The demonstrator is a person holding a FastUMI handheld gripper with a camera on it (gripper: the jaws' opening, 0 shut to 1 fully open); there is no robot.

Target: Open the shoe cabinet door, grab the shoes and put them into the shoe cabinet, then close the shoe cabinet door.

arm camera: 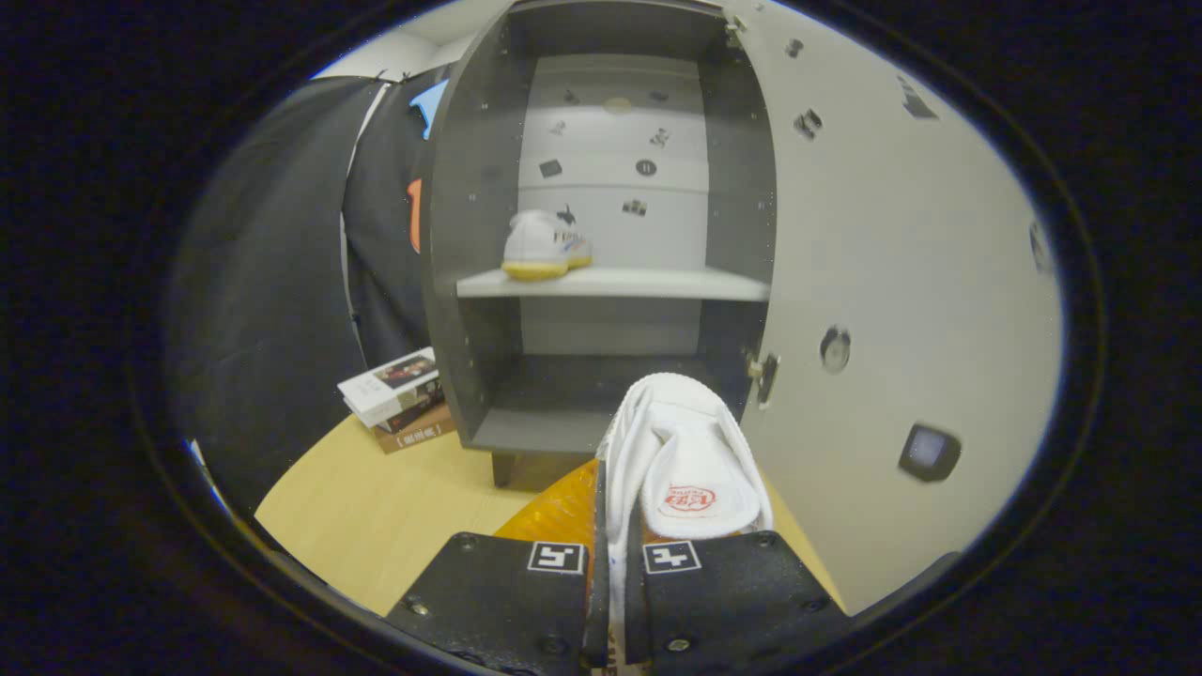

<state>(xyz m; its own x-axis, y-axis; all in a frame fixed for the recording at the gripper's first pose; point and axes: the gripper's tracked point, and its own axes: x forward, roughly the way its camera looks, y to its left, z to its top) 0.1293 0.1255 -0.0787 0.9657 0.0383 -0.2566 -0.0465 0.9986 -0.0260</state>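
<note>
My gripper (612,563) is shut on the side wall of a white shoe (690,460) with a yellow sole; the shoe sticks out ahead of the fingers, toe towards the cabinet. The grey shoe cabinet (601,282) stands just beyond, with its white door (892,282) swung open on the right. A second white shoe (543,246) with a yellow sole rests at the left of the middle shelf (657,284). The held shoe hangs in front of the cabinet's lower compartment (563,394), outside it.
A stack of books (399,399) lies on the wooden floor (376,516) left of the cabinet. Black cloth walls stand behind and to the left. The open door carries a small dark square fitting (928,452) and a hinge (765,376) near the held shoe.
</note>
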